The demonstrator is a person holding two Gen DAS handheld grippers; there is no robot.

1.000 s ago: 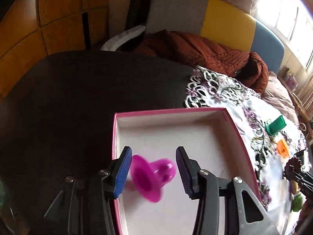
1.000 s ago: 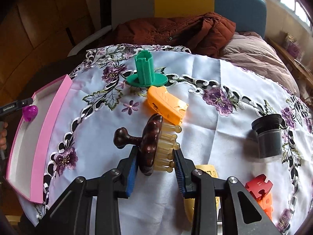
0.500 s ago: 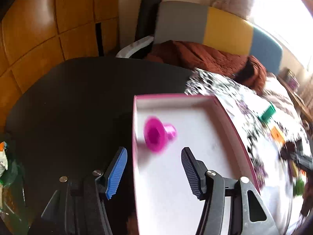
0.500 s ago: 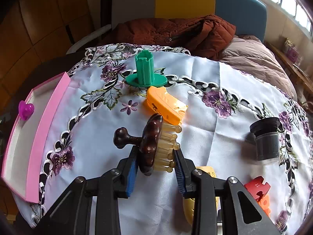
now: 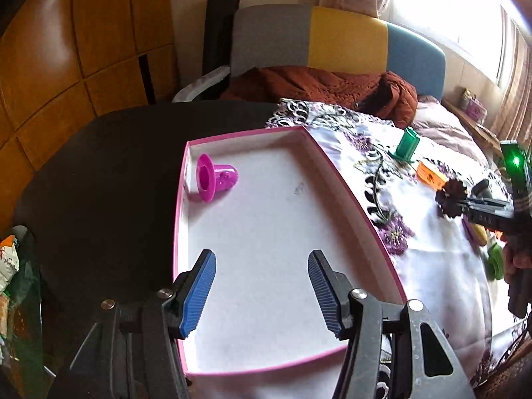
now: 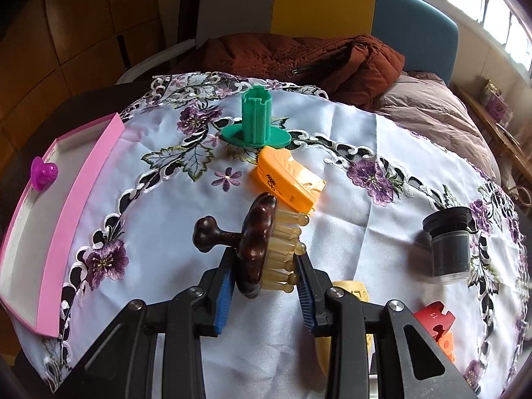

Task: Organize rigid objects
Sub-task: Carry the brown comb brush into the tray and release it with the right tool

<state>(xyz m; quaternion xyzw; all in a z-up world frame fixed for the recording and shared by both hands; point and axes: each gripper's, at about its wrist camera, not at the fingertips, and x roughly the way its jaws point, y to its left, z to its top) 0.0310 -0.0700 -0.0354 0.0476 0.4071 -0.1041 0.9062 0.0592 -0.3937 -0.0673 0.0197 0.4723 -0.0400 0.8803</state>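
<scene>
Dark table (image 5: pixel 99 173), half under a floral cloth (image 6: pixel 332 153); pink tray (image 6: pixel 79 199) straddling cloth and bare top.

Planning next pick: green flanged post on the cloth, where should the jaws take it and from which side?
Grip the green post across its upright ribbed column, coming from above. It stands on its wide flat flange, which lies flush on the tablecloth with no edge to get under. Beware the orange piece against its near side.

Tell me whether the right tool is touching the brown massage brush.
Touching. The right wrist view shows the right tool with both blue pads pressed against the brown massage brush, one on its wooden back, one on its bristle tips.
</scene>
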